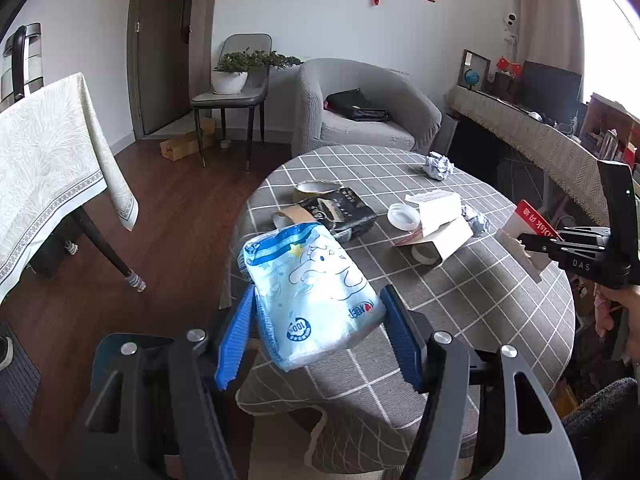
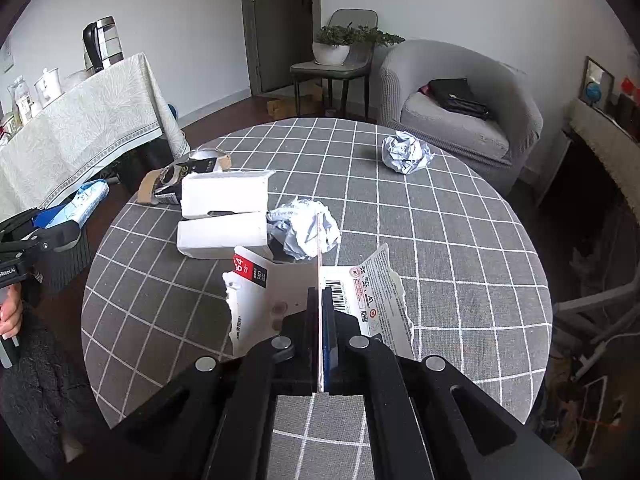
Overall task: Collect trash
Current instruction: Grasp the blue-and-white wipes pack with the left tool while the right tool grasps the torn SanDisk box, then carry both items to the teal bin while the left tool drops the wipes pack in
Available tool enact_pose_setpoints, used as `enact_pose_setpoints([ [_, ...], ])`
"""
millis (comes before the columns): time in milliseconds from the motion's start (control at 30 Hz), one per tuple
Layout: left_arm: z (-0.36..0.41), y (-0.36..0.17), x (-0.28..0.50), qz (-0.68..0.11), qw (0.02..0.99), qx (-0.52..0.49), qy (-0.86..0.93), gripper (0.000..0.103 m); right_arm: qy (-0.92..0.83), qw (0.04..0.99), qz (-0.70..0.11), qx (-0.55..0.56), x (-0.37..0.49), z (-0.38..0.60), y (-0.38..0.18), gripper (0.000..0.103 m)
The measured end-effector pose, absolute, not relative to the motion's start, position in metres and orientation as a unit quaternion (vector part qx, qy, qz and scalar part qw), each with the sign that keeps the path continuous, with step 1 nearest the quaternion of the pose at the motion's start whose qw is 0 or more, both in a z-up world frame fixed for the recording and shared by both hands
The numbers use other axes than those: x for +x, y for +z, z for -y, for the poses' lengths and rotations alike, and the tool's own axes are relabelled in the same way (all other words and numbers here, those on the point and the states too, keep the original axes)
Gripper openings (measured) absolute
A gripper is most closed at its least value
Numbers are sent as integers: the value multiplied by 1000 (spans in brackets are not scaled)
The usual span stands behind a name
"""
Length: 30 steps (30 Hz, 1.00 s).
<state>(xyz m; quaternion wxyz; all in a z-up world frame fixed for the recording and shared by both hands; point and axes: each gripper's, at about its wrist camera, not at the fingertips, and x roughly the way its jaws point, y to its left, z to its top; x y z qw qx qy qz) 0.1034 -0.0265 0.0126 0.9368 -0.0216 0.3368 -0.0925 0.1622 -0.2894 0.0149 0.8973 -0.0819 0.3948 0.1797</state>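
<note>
My left gripper (image 1: 319, 304) is shut on a pale blue tissue pack (image 1: 312, 280), its blue fingers pressing both sides and holding it above the near left edge of the round table (image 1: 480, 300). My right gripper (image 2: 321, 296) is shut on a torn red-and-white card package (image 2: 260, 300), which stands on edge between the pads. The right gripper (image 1: 528, 240) also shows at the far right of the left wrist view. On the grey checked cloth lie two crumpled paper balls (image 2: 405, 151) (image 2: 304, 228), white boxes (image 2: 224, 196), a torn black packet (image 1: 340, 212) and a white lid (image 1: 403, 216).
A grey armchair (image 1: 360, 112) stands behind the table, and beside it a chair with a potted plant (image 1: 232, 92). A side table under a pale cloth (image 1: 48, 152) stands to the left, with a kettle (image 2: 102, 42) on it. Dark wooden floor lies between them.
</note>
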Motion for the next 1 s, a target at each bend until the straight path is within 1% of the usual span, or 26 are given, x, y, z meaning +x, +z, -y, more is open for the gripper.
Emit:
enact_pose_setpoints([
  [200,-22,16,93,-323,944,-37,-64,65,158,921,-351,-56,141,264,42,1],
  [400,-77,-2,97,-345,937,-51,-17,65,167,930,-326,-27,139,220,55,1],
  [633,-137,-33,106,-377,923,-76,28,65,219,914,-336,-51,148,144,49,1],
  [800,-168,-60,113,-405,909,-93,44,65,251,902,-340,-82,148,89,39,1],
  [1000,-195,-95,121,-449,885,-103,65,65,288,887,-352,-86,153,37,29,1],
])
